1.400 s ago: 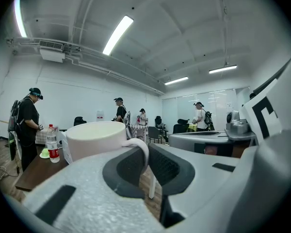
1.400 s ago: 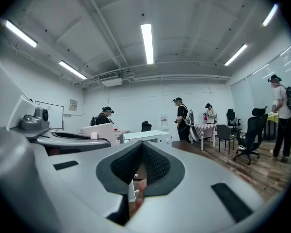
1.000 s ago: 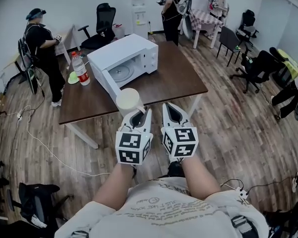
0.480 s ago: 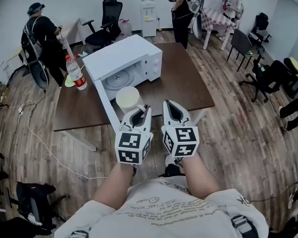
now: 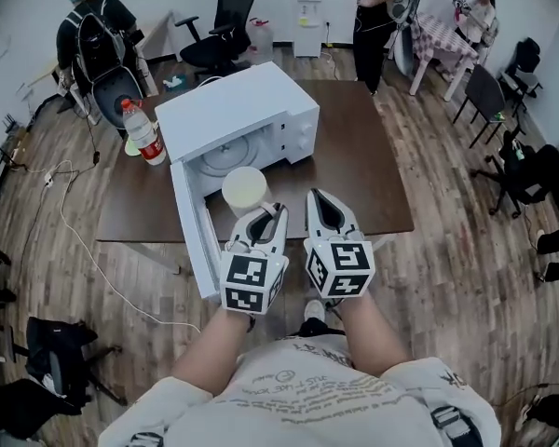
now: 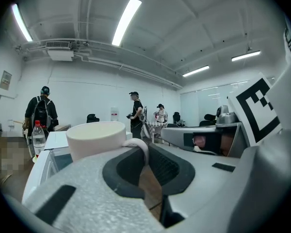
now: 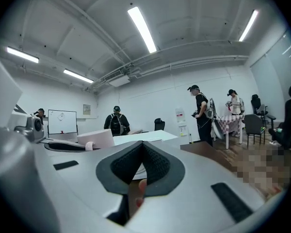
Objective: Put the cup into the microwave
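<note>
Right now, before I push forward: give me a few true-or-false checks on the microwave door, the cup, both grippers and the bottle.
1. The microwave has its door open. True.
2. The cup sits inside on the turntable. False: it hangs in the left gripper, in front of the opening.
3. The right gripper grips the cup's handle. False: the left one does; the right's jaws are together on nothing.
4. A bottle stands on the table, left of the microwave. True.

Head camera steeply down over the microwave; both tool cameras low, level, close, sharing it
</note>
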Demonstrator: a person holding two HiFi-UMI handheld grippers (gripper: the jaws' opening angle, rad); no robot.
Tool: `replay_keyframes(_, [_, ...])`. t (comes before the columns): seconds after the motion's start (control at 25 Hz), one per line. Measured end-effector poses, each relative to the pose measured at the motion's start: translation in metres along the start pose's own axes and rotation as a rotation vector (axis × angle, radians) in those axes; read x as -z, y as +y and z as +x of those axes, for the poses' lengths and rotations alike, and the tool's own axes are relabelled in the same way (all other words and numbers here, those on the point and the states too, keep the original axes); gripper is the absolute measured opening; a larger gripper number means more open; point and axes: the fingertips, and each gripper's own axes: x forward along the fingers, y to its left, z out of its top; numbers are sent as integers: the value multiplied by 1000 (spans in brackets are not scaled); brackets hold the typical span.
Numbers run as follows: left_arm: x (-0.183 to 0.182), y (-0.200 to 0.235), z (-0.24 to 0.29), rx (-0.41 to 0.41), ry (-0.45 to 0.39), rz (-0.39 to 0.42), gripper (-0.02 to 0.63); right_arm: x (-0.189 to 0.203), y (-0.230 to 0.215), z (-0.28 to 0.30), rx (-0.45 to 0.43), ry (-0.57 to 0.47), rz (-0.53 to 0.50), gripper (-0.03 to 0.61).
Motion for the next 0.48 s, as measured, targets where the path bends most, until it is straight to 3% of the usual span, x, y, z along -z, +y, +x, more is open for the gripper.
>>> replay_keyframes(0.48, [26,41,82,-217,40,-73,35,7,-28,99,-252,78,-20,12])
